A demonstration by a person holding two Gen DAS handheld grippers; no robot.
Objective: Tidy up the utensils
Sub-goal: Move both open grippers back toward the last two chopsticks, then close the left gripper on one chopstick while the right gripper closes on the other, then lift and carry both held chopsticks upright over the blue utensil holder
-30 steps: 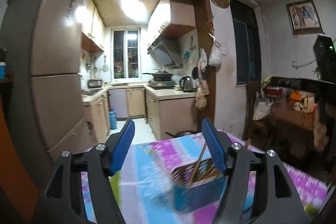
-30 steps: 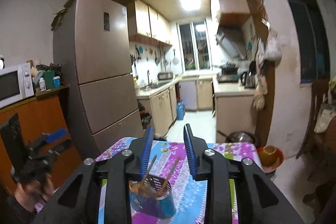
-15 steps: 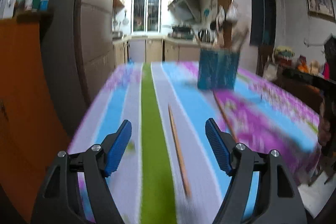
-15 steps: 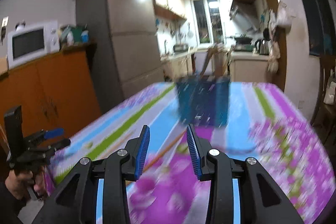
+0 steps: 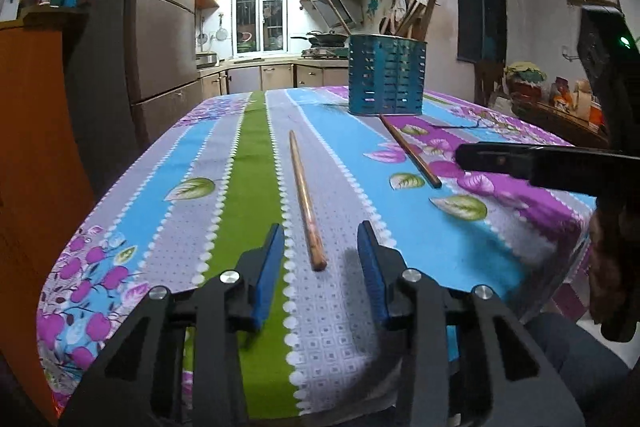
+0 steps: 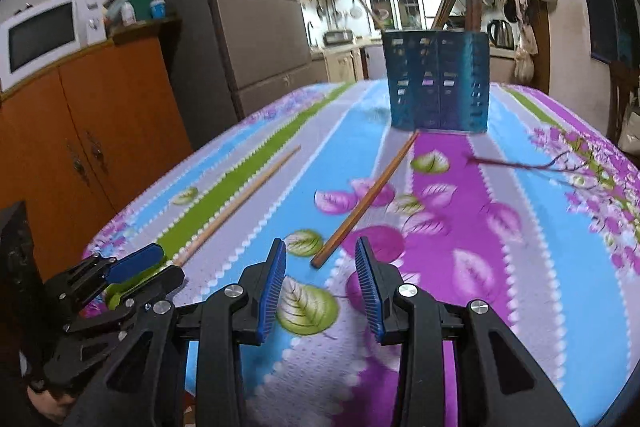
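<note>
While my left gripper (image 5: 321, 259) closes around the near chopstick (image 5: 305, 199) without touching, my right gripper (image 6: 321, 271) stays spread, empty, before another chopstick (image 6: 366, 199).

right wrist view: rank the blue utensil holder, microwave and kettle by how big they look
1. blue utensil holder
2. microwave
3. kettle
The holder stands nearest, so true sizes stay unsure.
</note>
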